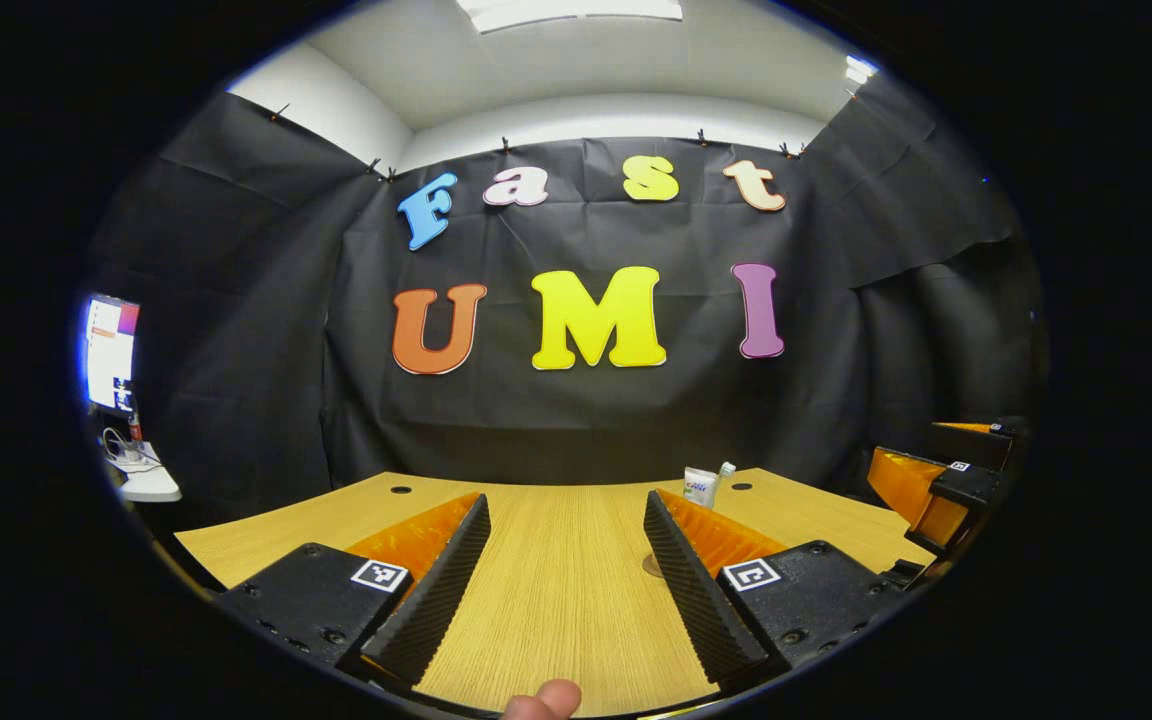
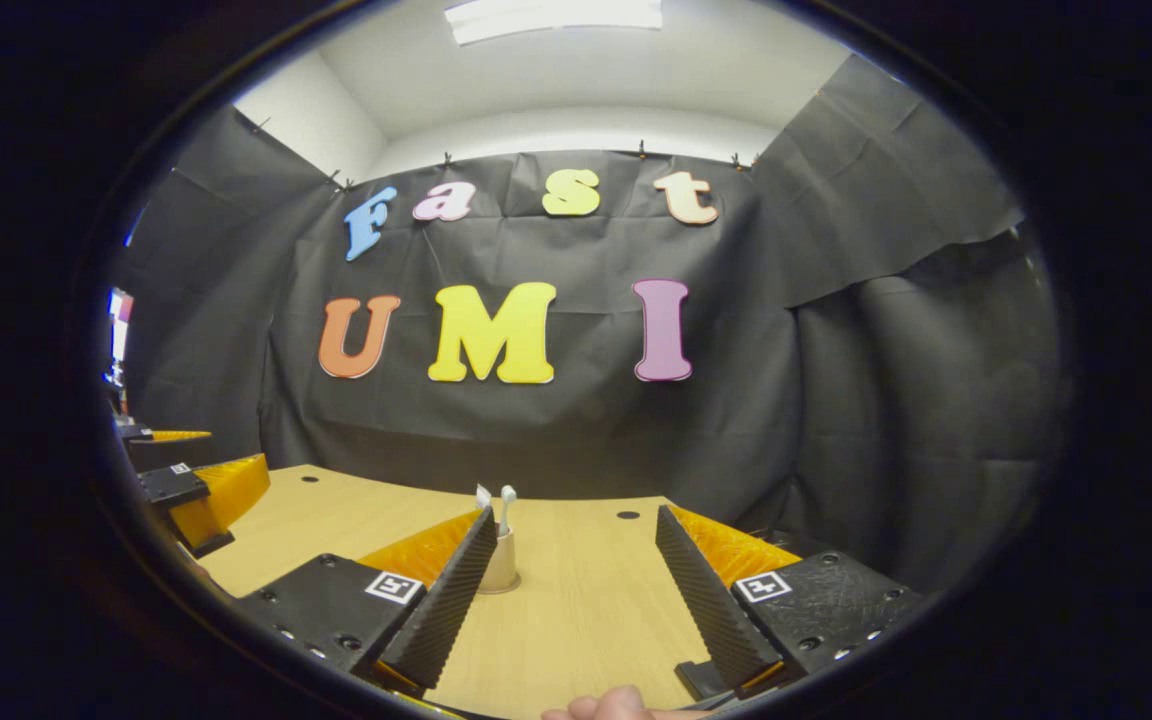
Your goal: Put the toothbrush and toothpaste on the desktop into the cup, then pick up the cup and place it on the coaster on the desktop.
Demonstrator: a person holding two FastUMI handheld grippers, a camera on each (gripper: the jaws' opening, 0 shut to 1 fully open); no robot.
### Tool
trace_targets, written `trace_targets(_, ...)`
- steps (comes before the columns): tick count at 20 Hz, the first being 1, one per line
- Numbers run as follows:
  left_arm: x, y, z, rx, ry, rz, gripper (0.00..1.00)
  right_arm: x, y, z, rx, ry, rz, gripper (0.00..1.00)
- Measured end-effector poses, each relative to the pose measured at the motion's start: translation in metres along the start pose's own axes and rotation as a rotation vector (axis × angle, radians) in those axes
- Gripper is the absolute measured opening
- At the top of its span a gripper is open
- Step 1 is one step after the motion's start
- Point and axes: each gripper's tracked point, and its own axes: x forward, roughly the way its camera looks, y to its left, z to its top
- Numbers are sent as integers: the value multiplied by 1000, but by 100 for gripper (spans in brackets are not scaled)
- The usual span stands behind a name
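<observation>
A beige cup (image 2: 502, 556) stands upright on the wooden desk (image 2: 586, 600), on what looks like a round coaster (image 2: 510, 587). A toothbrush (image 2: 507, 497) and a white toothpaste tube (image 2: 483, 496) stick up out of it. My right gripper (image 2: 574, 512) is open, and its left finger covers part of the cup. In the left gripper view, the toothpaste tube (image 1: 700, 486) and toothbrush head (image 1: 726, 467) rise behind the right finger of my open left gripper (image 1: 566, 500), which hides the cup body. Nothing lies between either pair of fingers.
The right gripper (image 1: 936, 490) shows at the desk's right edge, the left gripper (image 2: 198, 492) at its left edge. A lit monitor (image 1: 111, 352) and a small white table (image 1: 144, 482) stand far left. Cable holes (image 1: 401, 490) sit near the back edge. A thumb (image 1: 542, 700) shows below.
</observation>
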Motion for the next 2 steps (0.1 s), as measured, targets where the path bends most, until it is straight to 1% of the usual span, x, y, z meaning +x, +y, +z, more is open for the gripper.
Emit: trace_targets(2, -1, 0, 0, 2, 0, 1, 98, 0, 0, 0, 0, 1, 1, 96)
